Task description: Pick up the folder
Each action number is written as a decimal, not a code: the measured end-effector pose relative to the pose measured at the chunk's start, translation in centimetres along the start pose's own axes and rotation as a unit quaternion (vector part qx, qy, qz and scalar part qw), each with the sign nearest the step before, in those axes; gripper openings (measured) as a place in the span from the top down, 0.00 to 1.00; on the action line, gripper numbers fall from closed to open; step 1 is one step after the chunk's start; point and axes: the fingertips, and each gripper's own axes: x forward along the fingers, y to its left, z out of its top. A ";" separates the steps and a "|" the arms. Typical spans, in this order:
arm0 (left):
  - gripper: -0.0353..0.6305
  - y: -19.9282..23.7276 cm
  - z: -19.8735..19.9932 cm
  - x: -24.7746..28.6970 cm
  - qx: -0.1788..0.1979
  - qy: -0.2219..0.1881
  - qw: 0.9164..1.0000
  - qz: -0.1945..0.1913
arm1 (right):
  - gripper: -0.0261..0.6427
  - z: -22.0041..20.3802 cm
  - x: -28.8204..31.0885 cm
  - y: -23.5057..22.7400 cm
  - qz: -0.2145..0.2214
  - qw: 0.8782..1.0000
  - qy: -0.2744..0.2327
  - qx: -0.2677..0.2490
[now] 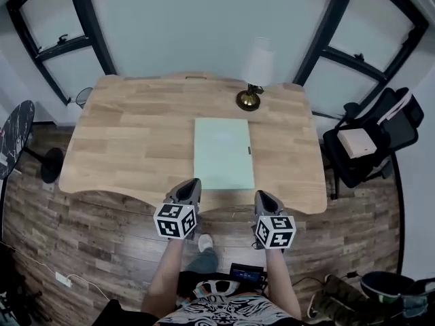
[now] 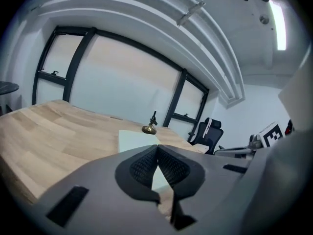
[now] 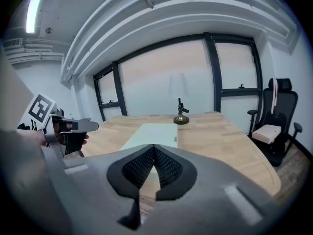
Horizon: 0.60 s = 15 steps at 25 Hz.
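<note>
A pale green folder [image 1: 223,153] lies flat on the wooden table [image 1: 136,141], its long side running away from me; it also shows ahead as the folder [image 2: 134,140] in the left gripper view and the folder [image 3: 151,133] in the right gripper view. My left gripper [image 1: 193,184] hovers at the table's near edge, just left of the folder's near corner, shut and empty. My right gripper [image 1: 263,197] hangs at the near edge just right of the folder, also shut with nothing held. Neither touches the folder.
A brass-based lamp [image 1: 250,98] with a white shade stands just beyond the folder's far right corner. A black office chair [image 1: 370,141] with a box on its seat is right of the table. A black round stand [image 1: 20,141] is at the left.
</note>
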 end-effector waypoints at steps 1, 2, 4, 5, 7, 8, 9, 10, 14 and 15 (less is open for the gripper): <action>0.94 1.2 0.4 1.2 -0.002 0.004 1.000 0.003 | 0.95 0.7 1.4 -0.2 0.005 1.000 0.000 -0.003; 0.94 2.3 0.8 2.4 -0.005 0.009 1.000 0.006 | 0.95 1.4 2.7 -0.3 0.012 1.000 0.001 -0.004; 0.94 4.2 1.6 4.5 -0.010 0.018 1.000 0.007 | 0.95 2.6 4.8 -0.4 0.027 1.000 0.001 0.005; 0.94 4.9 2.0 5.4 -0.011 0.021 1.000 0.006 | 0.95 3.1 5.6 -0.5 0.035 0.999 -0.001 0.014; 0.94 5.9 2.5 7.0 -0.008 0.028 1.000 0.008 | 0.95 4.0 7.0 -0.9 0.045 0.998 -0.003 0.034; 0.94 6.3 2.7 7.6 -0.008 0.031 0.999 0.010 | 0.95 4.2 7.6 -1.2 0.046 0.998 -0.001 0.040; 0.94 6.7 2.8 8.1 -0.010 0.032 0.999 0.013 | 0.95 4.3 8.1 -1.6 0.044 0.998 0.002 0.042; 0.94 7.0 2.9 8.6 -0.013 0.033 0.999 0.016 | 0.95 4.2 8.5 -1.9 0.039 0.998 0.009 0.039; 0.94 7.9 2.9 9.8 -0.018 0.039 0.999 0.024 | 0.95 3.5 9.8 -3.0 0.019 0.999 0.037 0.009; 0.94 8.2 3.0 10.1 -0.020 0.039 0.999 0.025 | 0.95 3.5 10.2 -3.2 0.017 0.999 0.036 0.010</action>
